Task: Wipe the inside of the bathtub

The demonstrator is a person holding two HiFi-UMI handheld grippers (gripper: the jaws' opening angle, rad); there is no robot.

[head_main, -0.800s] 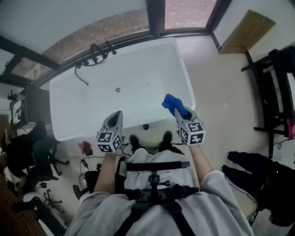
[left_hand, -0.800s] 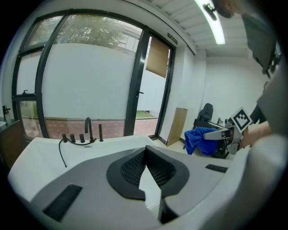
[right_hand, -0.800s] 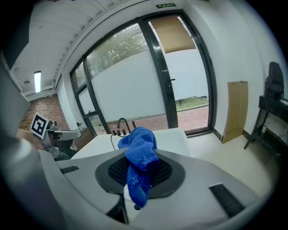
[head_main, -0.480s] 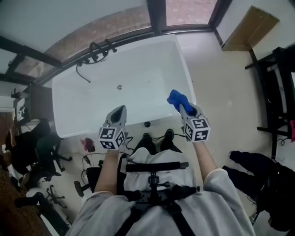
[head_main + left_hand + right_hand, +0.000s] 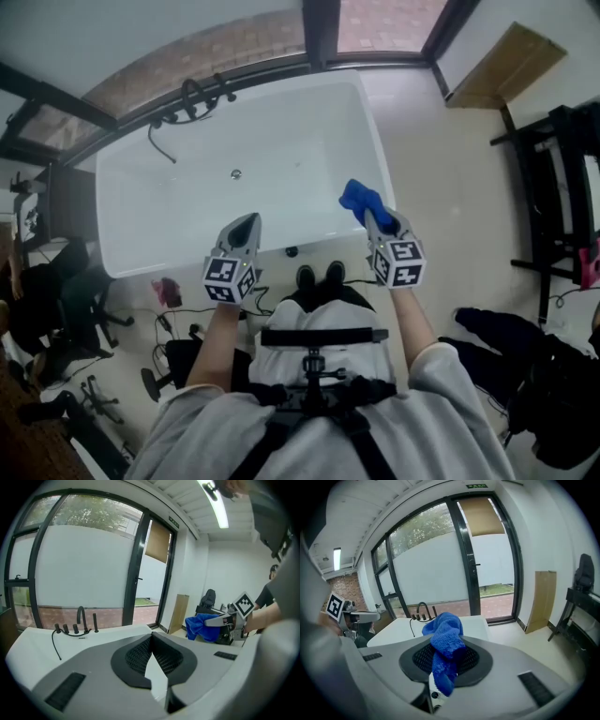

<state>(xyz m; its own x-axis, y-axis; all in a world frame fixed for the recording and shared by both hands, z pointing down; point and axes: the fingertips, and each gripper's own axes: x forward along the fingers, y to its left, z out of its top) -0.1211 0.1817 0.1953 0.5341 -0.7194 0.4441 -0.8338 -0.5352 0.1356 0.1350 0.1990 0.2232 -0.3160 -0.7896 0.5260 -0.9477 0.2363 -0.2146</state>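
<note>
One nubby blue cloth (image 5: 359,200) is pinched in the right tongs (image 5: 368,215) near the glossy white bathtub (image 5: 281,155); left tongs (image 5: 247,219) closed.

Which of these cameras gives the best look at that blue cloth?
The right gripper view: the blue cloth fills its centre, clamped in the right gripper's jaws. The head view shows it small near the bathtub rim; the left gripper view, sideways and distant.

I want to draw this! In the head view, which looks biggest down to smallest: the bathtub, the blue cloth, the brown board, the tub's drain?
1. bathtub, by far the largest
2. brown board
3. blue cloth, helped by being nearer the camera
4. drain, just a dot
</note>
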